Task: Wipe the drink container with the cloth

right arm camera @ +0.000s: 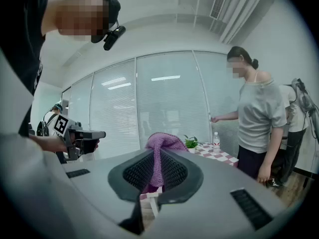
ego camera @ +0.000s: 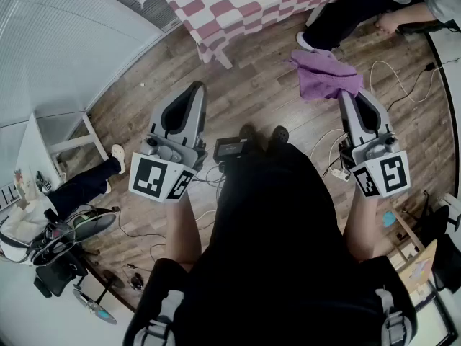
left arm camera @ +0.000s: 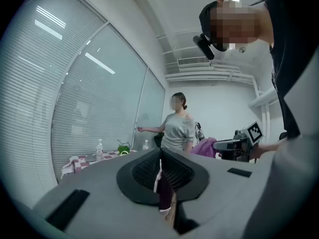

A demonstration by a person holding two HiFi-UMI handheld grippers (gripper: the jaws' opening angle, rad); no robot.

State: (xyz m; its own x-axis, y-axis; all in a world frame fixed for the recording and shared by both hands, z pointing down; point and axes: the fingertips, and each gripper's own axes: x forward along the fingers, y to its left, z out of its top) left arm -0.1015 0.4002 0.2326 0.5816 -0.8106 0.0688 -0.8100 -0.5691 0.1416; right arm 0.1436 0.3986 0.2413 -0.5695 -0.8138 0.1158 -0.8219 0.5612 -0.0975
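My right gripper (ego camera: pixel 345 96) is shut on a purple cloth (ego camera: pixel 324 75), which bunches up beyond the jaw tips over the wood floor. In the right gripper view the cloth (right arm camera: pixel 158 153) stands pinched between the two jaws. My left gripper (ego camera: pixel 195 88) is shut with nothing in it, and its jaws meet along a thin seam (left arm camera: pixel 160 164). A clear drink bottle (right arm camera: pixel 216 141) stands on the checkered table (right arm camera: pixel 219 155) ahead of both grippers. The left gripper view shows two bottles (left arm camera: pixel 99 147) (left arm camera: pixel 145 145) on that table, well beyond reach.
The red-and-white checkered table (ego camera: pixel 248 2) lies ahead, with a small green plant (right arm camera: pixel 191 142) on it. A person in a grey top (right arm camera: pixel 259 118) stands beside it at the right. Cables (ego camera: pixel 328 166) trail over the floor. Another person (ego camera: pixel 79 187) is low at the left.
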